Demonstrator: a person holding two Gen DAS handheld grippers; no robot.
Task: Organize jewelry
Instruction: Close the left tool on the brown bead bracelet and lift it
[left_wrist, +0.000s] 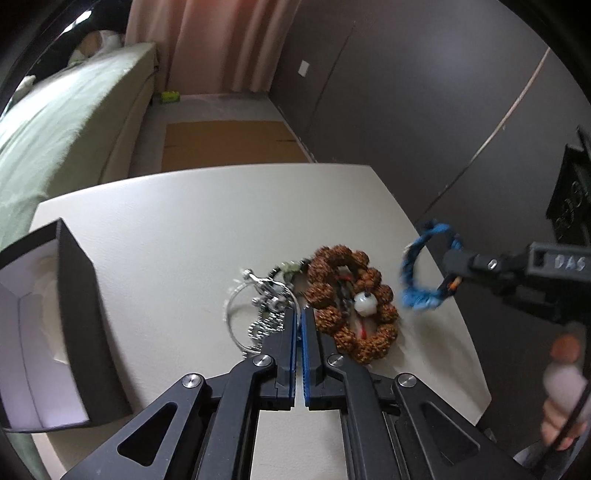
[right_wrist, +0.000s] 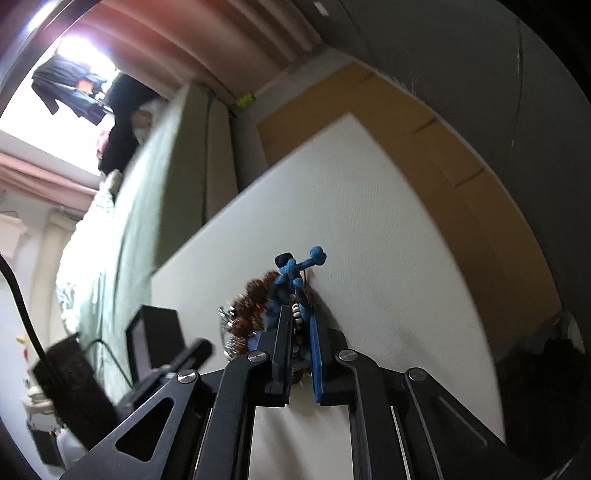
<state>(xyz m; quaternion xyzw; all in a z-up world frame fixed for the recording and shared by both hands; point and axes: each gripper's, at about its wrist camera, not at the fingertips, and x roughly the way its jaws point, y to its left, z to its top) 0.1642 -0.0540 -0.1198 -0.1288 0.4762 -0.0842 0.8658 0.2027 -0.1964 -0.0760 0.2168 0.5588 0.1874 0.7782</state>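
Observation:
A brown seed-bead bracelet (left_wrist: 349, 306) with a white bead lies on the white table (left_wrist: 177, 236), next to a pile of silver chains and a bangle (left_wrist: 258, 299). My left gripper (left_wrist: 299, 314) is shut and empty, its tips low over the table between the silver pile and the brown bracelet. My right gripper (left_wrist: 448, 280) is shut on a blue woven bracelet (left_wrist: 424, 266) and holds it in the air just right of the brown bracelet. In the right wrist view the blue bracelet (right_wrist: 295, 277) sticks out between the shut fingers (right_wrist: 301, 314), with the brown bracelet (right_wrist: 255, 299) behind.
An open black jewelry box (left_wrist: 48, 325) with a white lining stands at the table's left edge; it also shows in the right wrist view (right_wrist: 151, 343). A bed (left_wrist: 55, 129) lies beyond the table on the left. A dark wall (left_wrist: 424, 110) runs along the right.

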